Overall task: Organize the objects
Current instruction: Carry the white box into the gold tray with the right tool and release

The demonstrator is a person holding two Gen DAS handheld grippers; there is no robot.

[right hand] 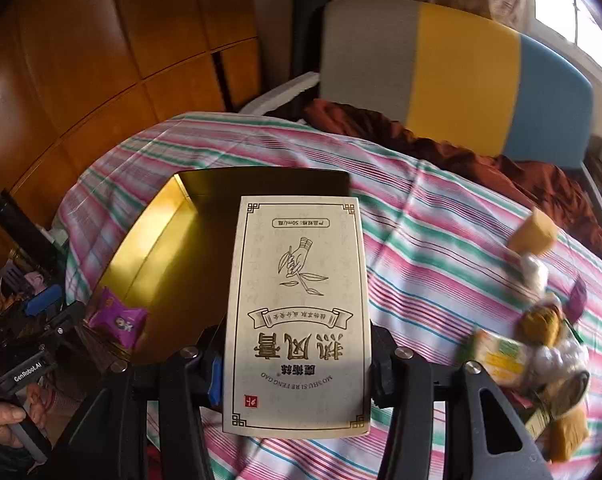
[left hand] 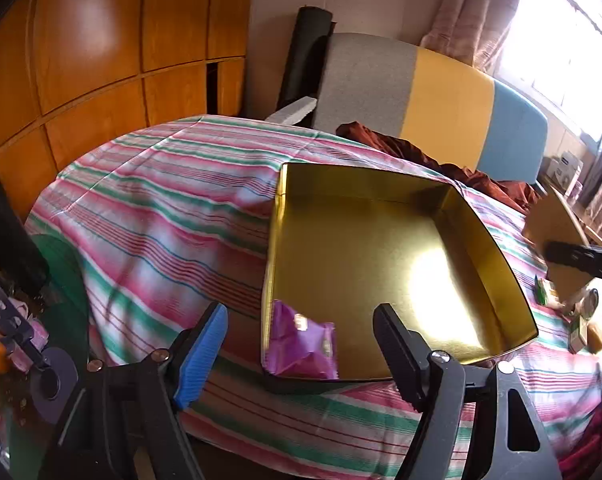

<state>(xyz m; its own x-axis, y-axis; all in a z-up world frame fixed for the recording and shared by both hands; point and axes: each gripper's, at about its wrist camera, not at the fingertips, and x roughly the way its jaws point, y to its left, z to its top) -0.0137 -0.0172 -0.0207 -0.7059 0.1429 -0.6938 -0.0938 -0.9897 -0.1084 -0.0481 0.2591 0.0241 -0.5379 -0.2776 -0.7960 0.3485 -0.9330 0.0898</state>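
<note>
While the left gripper (left hand: 301,344) hangs open over the tin (left hand: 381,200), having dropped its packet (left hand: 301,344), the right gripper (right hand: 297,368) clamps a box (right hand: 297,312) bound there.

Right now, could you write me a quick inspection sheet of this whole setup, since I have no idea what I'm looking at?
Surface: striped cloth over a table.
Job's things: open gold tin holding a purple snack packet in its near corner; cream carton printed with a hand and leaves.
Clutter: loose pile of snack packets on the cloth, right of the tin; blurred.
Grippers: left gripper open above the purple packet, fingers not touching it; right gripper clamps the cream carton.
Cables: nothing seen.
Surroundings: wooden cabinets, grey, yellow and blue chair, rust-brown cloth, curtained window.
</note>
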